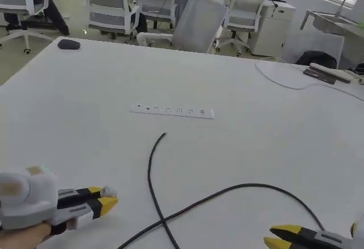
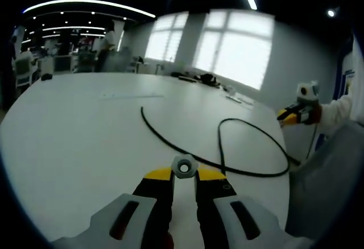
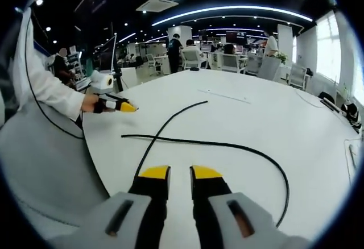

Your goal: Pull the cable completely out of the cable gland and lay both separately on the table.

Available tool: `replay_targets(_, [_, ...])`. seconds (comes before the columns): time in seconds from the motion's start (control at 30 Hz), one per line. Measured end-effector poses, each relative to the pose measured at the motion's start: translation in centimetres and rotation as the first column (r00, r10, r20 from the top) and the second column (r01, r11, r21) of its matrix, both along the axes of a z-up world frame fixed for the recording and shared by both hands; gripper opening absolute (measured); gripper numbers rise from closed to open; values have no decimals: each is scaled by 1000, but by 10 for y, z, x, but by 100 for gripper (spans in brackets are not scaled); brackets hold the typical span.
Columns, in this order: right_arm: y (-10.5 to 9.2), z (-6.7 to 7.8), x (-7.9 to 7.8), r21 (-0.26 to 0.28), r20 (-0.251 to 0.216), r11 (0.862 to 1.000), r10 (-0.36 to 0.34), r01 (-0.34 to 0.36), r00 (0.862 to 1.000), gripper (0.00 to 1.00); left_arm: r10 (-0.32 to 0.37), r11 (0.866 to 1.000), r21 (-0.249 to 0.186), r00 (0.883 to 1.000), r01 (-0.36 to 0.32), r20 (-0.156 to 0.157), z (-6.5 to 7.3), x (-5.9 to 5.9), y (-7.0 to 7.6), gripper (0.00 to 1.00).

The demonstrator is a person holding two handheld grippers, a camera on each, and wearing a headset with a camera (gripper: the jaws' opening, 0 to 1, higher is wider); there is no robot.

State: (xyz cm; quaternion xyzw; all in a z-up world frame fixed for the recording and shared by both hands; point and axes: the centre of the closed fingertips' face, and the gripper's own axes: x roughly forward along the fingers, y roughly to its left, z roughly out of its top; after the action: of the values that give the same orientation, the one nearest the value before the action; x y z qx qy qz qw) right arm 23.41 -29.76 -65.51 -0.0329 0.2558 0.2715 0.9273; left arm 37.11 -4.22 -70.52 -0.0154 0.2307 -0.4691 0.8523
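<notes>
Clenched on the grey cable gland (image 2: 185, 165) at the left hand-held gripper (image 2: 183, 175). Released and empty at the right hand-held gripper (image 3: 180, 173) (jaws slightly apart). Lying loose across the white worktop (image 1: 256, 141), crossing itself once: black cable (image 1: 149, 172).

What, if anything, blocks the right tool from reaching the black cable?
Probably nothing. The right tool hovers empty, jaws slightly apart, with the cable lying free on bare table just ahead of it. The left tool, shut on the gland, is off to the side.
</notes>
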Motion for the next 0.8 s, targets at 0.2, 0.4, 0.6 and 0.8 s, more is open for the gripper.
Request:
replay_targets(0.2, [-4, 0, 0, 14, 11, 999, -33, 33, 999, 13, -62, 991, 120, 998, 63, -19, -19, -10, -3, 15])
replay_targets(0.4, [-4, -2, -2, 23, 11, 999, -36, 36, 999, 13, -110, 970, 215, 993, 115, -38, -35, -15, -5, 15])
replay_targets(0.6, [-2, -3, -2, 29, 7, 999, -35, 35, 999, 13, -144, 935, 317, 988, 156, -63, -50, -19, -3, 15])
replay_targets(0.8, [2, -7, -1, 35, -4, 999, -24, 24, 1000, 14, -149, 933, 319, 986, 166, -78, -52, -20, -7, 15])
